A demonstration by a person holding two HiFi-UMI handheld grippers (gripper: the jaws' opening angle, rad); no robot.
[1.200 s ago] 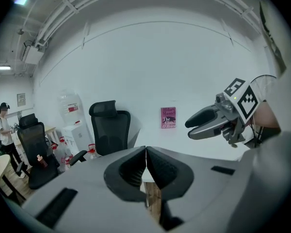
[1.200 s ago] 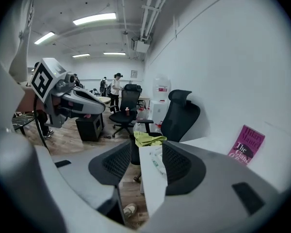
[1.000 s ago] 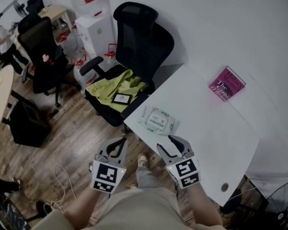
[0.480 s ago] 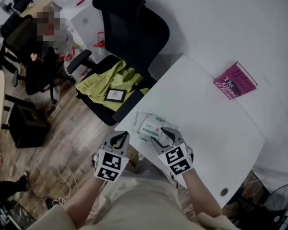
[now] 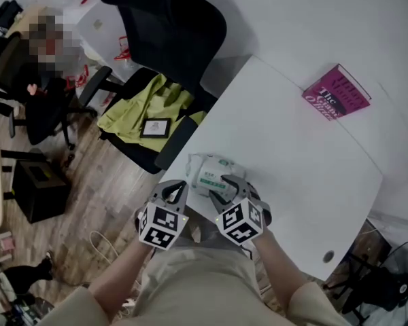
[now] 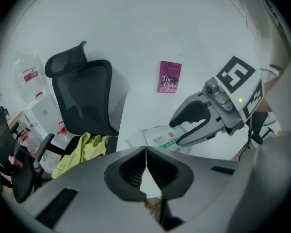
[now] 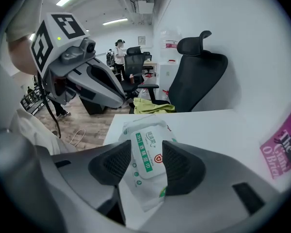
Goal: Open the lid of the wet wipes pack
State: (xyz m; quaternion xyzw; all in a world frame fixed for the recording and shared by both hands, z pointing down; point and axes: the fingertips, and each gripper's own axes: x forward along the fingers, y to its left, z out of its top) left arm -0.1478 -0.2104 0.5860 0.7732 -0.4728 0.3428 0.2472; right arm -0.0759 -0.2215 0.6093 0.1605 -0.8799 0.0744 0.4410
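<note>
The wet wipes pack (image 5: pixel 209 170) is white with a green-printed lid label and lies flat near the left corner of the white table (image 5: pixel 292 168). My right gripper (image 5: pixel 222 184) is open over the pack's near end, with the lid label (image 7: pixel 144 154) showing between its two pads (image 7: pixel 114 163). The pack is wider than the gap and runs under the jaws. My left gripper (image 5: pixel 176 189) is shut with nothing in it, just off the table's edge to the left of the pack (image 6: pixel 160 139). The lid lies shut.
A magenta book (image 5: pixel 336 94) lies at the table's far side. Left of the table stands a black office chair (image 5: pixel 170 32) with a yellow-green cloth (image 5: pixel 146 111) and a small framed card on its seat. Beyond it are wood floor, more chairs and a person.
My right gripper has moved forward from the table's near edge to straddle the pack's near end. The left gripper has come up beside the table corner, still shut.
</note>
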